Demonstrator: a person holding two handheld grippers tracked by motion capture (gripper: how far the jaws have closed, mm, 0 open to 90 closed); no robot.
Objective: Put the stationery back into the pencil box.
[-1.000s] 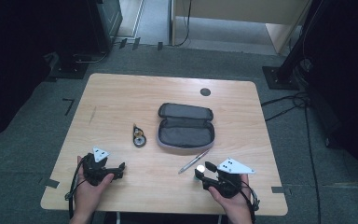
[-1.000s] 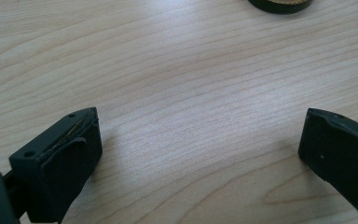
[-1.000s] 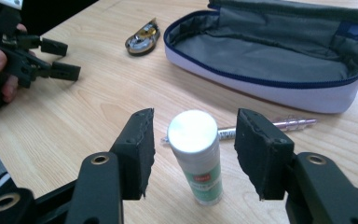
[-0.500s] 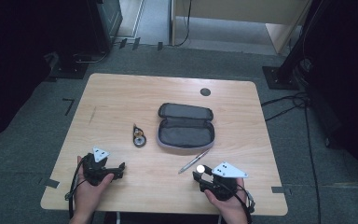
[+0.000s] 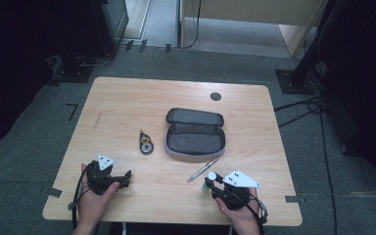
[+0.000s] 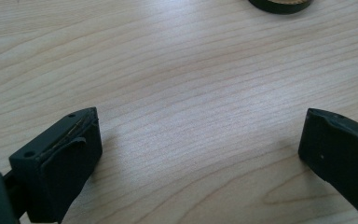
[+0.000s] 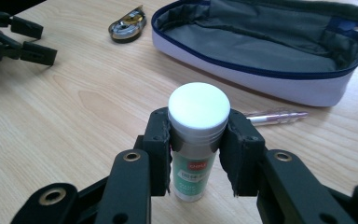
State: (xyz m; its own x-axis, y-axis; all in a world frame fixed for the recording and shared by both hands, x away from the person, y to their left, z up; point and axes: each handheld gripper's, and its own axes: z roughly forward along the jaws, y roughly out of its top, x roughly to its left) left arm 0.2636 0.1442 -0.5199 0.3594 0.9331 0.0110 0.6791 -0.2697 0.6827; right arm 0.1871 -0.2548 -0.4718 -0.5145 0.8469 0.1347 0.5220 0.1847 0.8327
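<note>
1. The right gripper point(image 7: 198, 154) is at the bottom of the right gripper view, a bit right of the middle. Its two black jaws have just been closing, and now they squeeze a glue stick point(image 7: 196, 144) between them.
2. The glue stick stands up straight on the wooden table point(image 7: 74, 116). It has a round white cap on top and a green label lower down. The jaws press on it just under the cap, one on each side.
3. In the high view the right gripper point(image 5: 214, 182) is near the bottom edge, right of the middle, and the glue stick point(image 5: 208, 181) is a small thing at its tip.
4. A silver pen point(image 7: 275, 116) lies flat just behind the glue stick. In the high view the pen point(image 5: 203, 169) sits between the gripper and the case.
5. An open pencil case point(image 5: 195, 132) lies in the middle of the table. It is grey inside with a blue zip edge. It is near the glue stick but does not touch it.
6. A small round correction tape point(image 5: 146, 143) lies just left of the case.
7. The left gripper point(image 5: 123, 177) is in the lower left of the high view, held in a hand. Its jaws are wide apart with only bare table between them, so it holds nothing.
8. The left gripper is well apart from the glue stick.
</note>
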